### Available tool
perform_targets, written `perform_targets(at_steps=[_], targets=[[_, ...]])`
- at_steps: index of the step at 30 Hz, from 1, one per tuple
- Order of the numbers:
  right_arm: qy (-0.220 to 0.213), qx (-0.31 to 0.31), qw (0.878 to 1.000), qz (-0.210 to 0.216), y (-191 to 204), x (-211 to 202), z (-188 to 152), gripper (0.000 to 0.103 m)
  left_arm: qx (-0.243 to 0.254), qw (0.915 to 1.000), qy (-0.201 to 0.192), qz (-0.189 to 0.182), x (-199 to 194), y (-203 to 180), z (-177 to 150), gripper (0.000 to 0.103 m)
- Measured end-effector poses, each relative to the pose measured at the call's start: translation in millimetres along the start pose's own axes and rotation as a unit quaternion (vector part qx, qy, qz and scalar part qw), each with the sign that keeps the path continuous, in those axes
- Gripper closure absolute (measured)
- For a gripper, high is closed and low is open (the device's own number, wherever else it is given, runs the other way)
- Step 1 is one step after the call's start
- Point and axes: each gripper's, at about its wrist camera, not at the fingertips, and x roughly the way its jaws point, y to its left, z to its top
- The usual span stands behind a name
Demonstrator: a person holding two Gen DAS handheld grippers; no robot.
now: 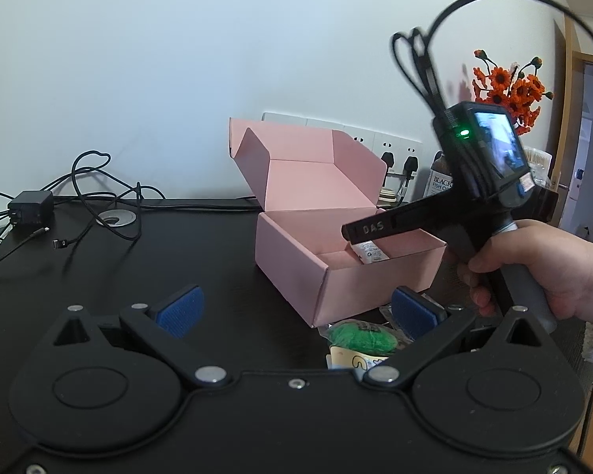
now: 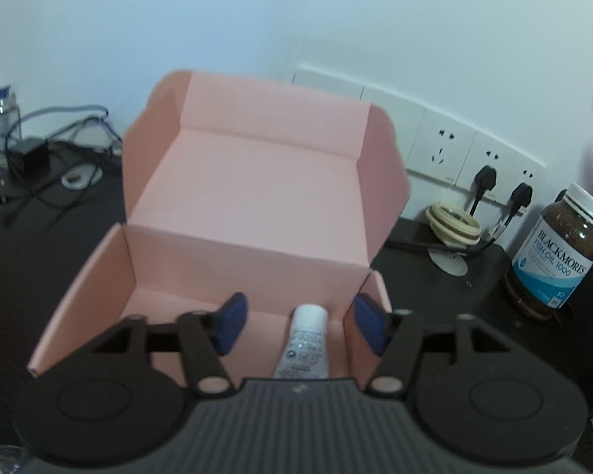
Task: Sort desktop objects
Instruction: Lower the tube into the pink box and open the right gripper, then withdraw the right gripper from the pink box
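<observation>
An open pink cardboard box stands on the black desk with its lid raised. A white tube lies inside it near the right wall. My right gripper, held by a hand, hovers over the box and is open; its blue pads stand clear on both sides of the tube. My left gripper is open in front of the box with nothing between its pads. Below its right finger lies a green item in a clear packet on a pale card.
A brown fish oil bottle stands right of the box, by tape rolls and wall sockets with two plugs. A power adapter and loose cables lie at the desk's far left. Orange flowers stand behind the right gripper.
</observation>
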Motion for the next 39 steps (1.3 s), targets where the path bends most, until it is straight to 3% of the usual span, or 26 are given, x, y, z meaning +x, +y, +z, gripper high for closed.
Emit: perform_targets(at_steps=[4, 9, 12, 16, 19, 28, 39], targets=[[-0.023, 0.006, 1.000, 0.013, -7.4, -5.9, -0.8, 0.028, 0.000, 1.0000, 0.000, 0.000, 0.0, -0.2, 0.1, 0.000], [-0.039, 0.038, 0.998, 0.029, -14.3, -29.6, 3.0, 0.004, -0.002, 1.0000, 0.000, 0.001, -0.2, 0.1, -0.1, 0.000], [-0.038, 0.056, 0.997, 0.028, -20.6, -39.1, 6.4, 0.001, -0.005, 1.0000, 0.001, 0.000, 0.2, 1.3, -0.1, 0.000], [-0.034, 0.036, 0.998, -0.039, -24.1, -35.5, 9.8, 0.001, -0.010, 0.9999, 0.003, 0.000, 0.9, 3.1, 0.0, 0.000], [-0.045, -0.014, 0.995, -0.083, -16.6, -44.0, 7.0, 0.001, -0.014, 0.9999, 0.005, 0.001, 0.8, 3.8, -0.1, 0.000], [-0.110, -0.016, 0.992, -0.058, -20.6, -84.6, -18.2, 0.001, -0.041, 0.9990, 0.016, 0.006, 2.9, 11.8, 0.1, 0.000], [-0.182, 0.036, 0.983, 0.005, -44.8, -120.0, -70.5, 0.001, -0.037, 0.9990, 0.016, 0.019, 2.5, 9.4, 0.4, 0.000]])
